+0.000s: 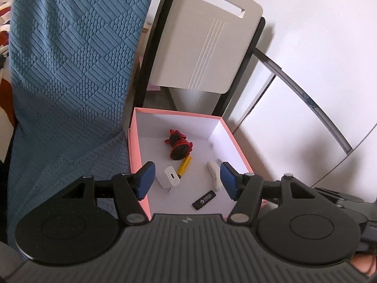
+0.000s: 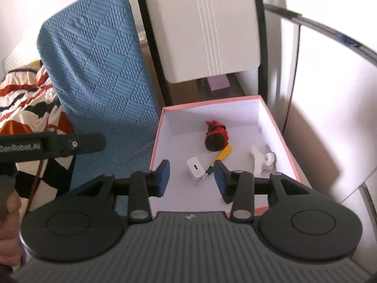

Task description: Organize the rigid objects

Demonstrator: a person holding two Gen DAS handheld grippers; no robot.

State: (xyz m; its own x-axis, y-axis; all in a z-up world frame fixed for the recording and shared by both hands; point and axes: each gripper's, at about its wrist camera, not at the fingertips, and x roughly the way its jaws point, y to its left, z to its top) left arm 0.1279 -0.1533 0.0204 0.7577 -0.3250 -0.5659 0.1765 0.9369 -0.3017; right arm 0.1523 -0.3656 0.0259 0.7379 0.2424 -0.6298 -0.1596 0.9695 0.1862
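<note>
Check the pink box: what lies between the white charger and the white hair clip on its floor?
The yellow-handled screwdriver lies between the white charger and the white hair clip in the right wrist view; otherwise bare box floor.

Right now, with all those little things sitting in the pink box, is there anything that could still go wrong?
Perhaps two things. The pink box sits close to the table's edge beside the blue chair cover, so a bump from either gripper could shift it. Inside, the screwdriver lies against the white charger and the red and black toy, so reaching for one may drag its neighbours. Both grippers look empty just now.
</note>
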